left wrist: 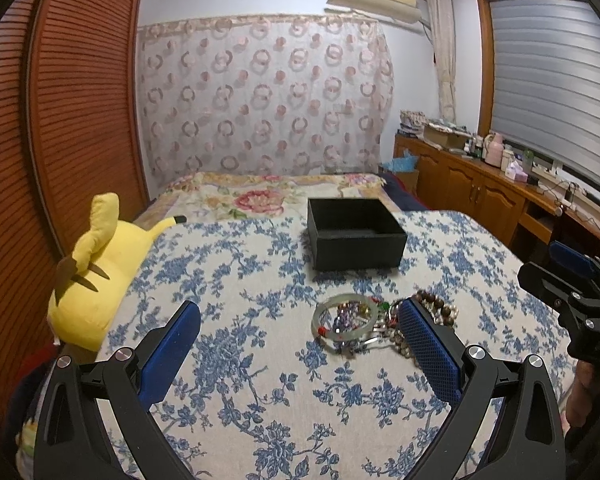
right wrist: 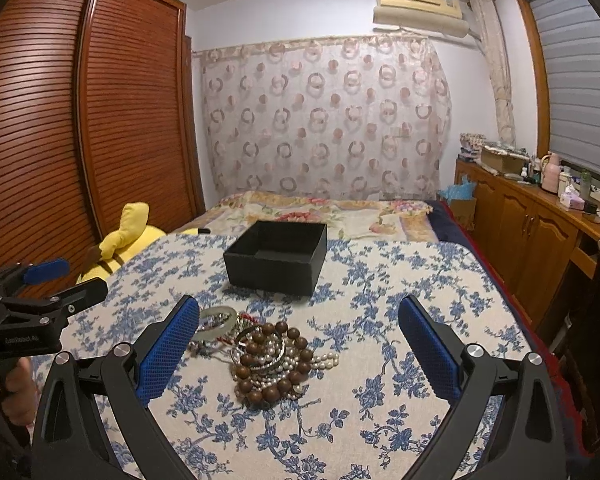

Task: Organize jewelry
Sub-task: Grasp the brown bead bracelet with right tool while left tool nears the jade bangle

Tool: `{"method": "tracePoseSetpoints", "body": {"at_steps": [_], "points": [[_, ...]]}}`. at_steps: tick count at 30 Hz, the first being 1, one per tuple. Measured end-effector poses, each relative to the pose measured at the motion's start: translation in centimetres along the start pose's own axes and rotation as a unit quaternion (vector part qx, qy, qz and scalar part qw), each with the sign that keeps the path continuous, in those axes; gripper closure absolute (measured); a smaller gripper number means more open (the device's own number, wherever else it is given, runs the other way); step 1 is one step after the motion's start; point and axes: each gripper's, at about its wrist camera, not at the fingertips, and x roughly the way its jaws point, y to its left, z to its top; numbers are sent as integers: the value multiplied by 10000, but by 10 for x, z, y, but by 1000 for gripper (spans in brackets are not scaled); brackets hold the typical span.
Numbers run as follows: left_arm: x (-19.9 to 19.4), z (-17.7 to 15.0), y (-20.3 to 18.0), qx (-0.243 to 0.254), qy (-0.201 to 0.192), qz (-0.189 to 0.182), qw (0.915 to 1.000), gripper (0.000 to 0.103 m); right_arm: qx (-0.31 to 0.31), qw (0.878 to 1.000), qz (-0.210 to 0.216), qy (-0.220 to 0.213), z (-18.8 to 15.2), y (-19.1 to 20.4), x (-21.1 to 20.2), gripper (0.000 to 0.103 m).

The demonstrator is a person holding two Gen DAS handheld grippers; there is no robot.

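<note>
A table covered with a blue floral tablecloth (right wrist: 380,304) fills the lower half of both views. An open black box (right wrist: 278,258) stands at centre frame in the right wrist view, and right of centre in the left wrist view (left wrist: 354,236). A yellow plush toy (left wrist: 96,268) lies at the left edge of the table, in front of the louvred wooden wardrobe (right wrist: 100,112). Behind the table a bed with a flowered bedspread (left wrist: 260,196) reaches back to a sheer curtain with ring patterns (right wrist: 324,120). A wooden cabinet (right wrist: 536,232) with bottles and boxes on top runs along the right side.

The jewelry pile (right wrist: 260,352) lies on the cloth in front of the box, apart from it. In it are a brown wooden bead bracelet (right wrist: 276,376), a string of pearls (right wrist: 324,359) and a pale jade bangle (left wrist: 346,322).

The left gripper (left wrist: 300,352) has its fingers spread wide and holds nothing; its right blue pad (left wrist: 428,352) hides part of the pile, and whether it touches the beads cannot be told. The right gripper (right wrist: 300,354) is likewise wide open and empty, with most of the pile showing between its fingers and the bangle partly hidden behind its left pad (right wrist: 168,350).
</note>
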Motion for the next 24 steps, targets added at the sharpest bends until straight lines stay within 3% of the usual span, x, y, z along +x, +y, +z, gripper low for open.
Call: {"method": "tracePoseSetpoints", "body": {"at_steps": [8,19,24], "points": [[21,-12,4,-27,282,-107,9995,7,-143,9986,204,469,-17,-7,30,20],[54,-26,3,62,818,-317,9961,7,-348,9889,562,1331,-31,-21,85,59],[64,-29,1,107,973,-425,9943,7,-272,9822,907,1619,-27,-27,107,68]]}}
